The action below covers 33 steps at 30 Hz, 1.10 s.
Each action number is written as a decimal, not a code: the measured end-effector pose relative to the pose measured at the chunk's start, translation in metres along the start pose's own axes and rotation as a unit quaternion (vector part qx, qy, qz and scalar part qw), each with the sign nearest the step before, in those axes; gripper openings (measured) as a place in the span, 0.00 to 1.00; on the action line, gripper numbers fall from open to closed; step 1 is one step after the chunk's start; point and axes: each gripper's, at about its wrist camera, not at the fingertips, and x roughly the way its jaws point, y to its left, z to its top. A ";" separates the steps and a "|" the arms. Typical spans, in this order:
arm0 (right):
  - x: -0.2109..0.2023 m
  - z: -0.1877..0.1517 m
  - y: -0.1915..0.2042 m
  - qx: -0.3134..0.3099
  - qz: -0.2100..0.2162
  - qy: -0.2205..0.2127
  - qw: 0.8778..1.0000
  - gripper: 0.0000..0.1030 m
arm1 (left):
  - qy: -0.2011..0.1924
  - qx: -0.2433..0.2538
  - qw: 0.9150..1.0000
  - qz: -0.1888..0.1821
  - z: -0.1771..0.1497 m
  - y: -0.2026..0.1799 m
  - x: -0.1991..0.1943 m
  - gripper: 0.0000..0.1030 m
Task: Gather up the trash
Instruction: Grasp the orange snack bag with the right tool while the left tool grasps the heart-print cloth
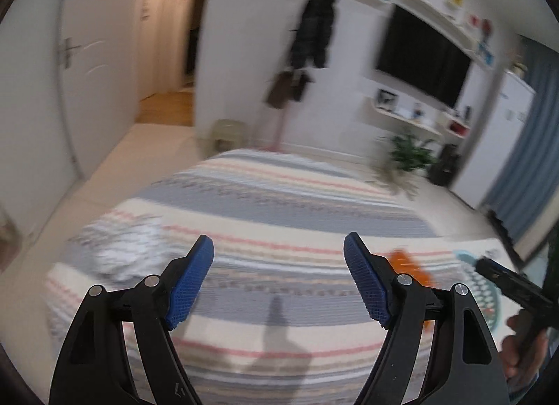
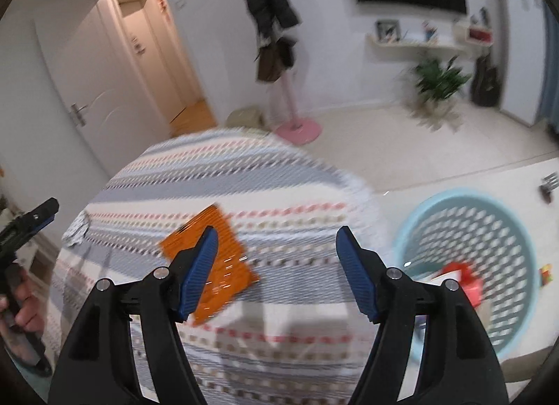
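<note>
Right gripper [image 2: 276, 255]: blue pads spread wide, holding nothing, above the striped bed [image 2: 223, 174].
Left gripper [image 1: 279, 265]: spread wide too, empty, over the same bed.
Orange packet [image 2: 223, 265]: flat on the bed, partly behind the right gripper's left pad.
Crumpled white paper [image 1: 122, 251]: on the bed's left side.
Blue basket [image 2: 517, 230]: on the floor beside the bed, red trash inside.

Both views are taken from above a bed with a striped cover [image 1: 279, 202], looking forward along each gripper's fingers and down toward the foot of the bed and the far wall. The cover fills the lower half of each frame. Shared by both are the orange packet [image 1: 408, 265] [image 2: 213, 265], the pale blue basket [image 1: 489, 286] [image 2: 517, 230], the hanging coat [image 1: 318, 17] and the wall-mounted screen [image 1: 422, 56].
</note>
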 end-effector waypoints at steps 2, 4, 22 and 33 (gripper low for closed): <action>0.017 -0.001 0.012 -0.006 0.011 0.023 1.000 0.64 | 0.006 -0.009 1.000 0.019 0.002 0.028 0.002 0.74; 0.029 -0.001 0.023 -0.013 0.018 0.035 0.999 0.64 | 0.014 -0.022 0.999 0.031 0.003 0.054 0.005 0.78; 0.076 -0.009 0.057 -0.035 0.024 0.072 0.997 0.68 | 0.080 -0.006 0.996 0.043 0.006 0.117 0.066 0.82; 0.081 -0.020 0.087 -0.112 0.041 0.087 0.989 0.82 | 0.072 0.027 0.994 0.080 -0.004 0.111 0.065 0.57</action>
